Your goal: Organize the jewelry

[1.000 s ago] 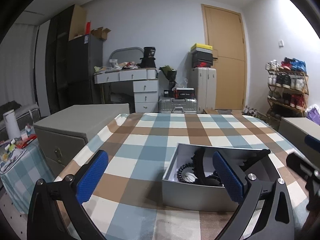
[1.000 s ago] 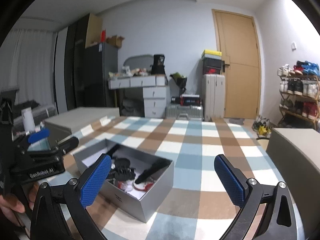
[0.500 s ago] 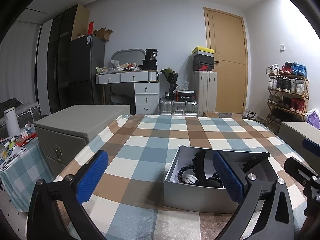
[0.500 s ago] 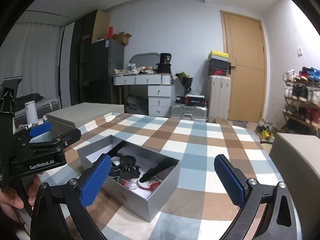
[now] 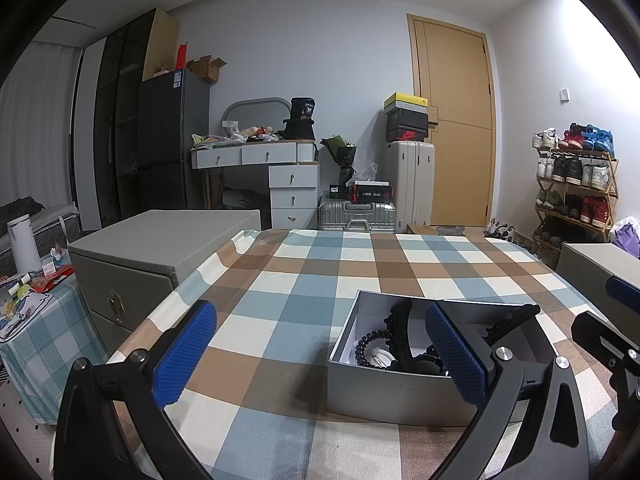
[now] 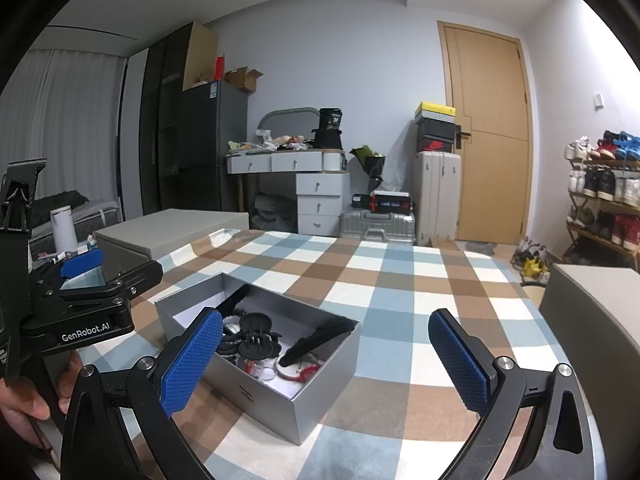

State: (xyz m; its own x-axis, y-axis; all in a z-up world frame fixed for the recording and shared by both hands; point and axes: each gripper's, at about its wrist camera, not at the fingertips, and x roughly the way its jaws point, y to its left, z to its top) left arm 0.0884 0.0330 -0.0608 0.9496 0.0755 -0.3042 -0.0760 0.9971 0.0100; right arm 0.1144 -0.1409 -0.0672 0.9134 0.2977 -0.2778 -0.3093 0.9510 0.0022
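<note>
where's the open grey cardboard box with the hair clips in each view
Left wrist view: the open grey cardboard box sits lower right of centre, partly behind the left hand-held gripper's right finger.
Right wrist view: the box sits lower left of centre, partly behind the right hand-held gripper's left finger.
Shared landmark: the wooden door at the back right.

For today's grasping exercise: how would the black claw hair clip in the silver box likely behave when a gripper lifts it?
The black claw clip looks like rigid plastic, so probably stiff and light. Its curved teeth may snag neighbouring pieces in the silver box.
</note>
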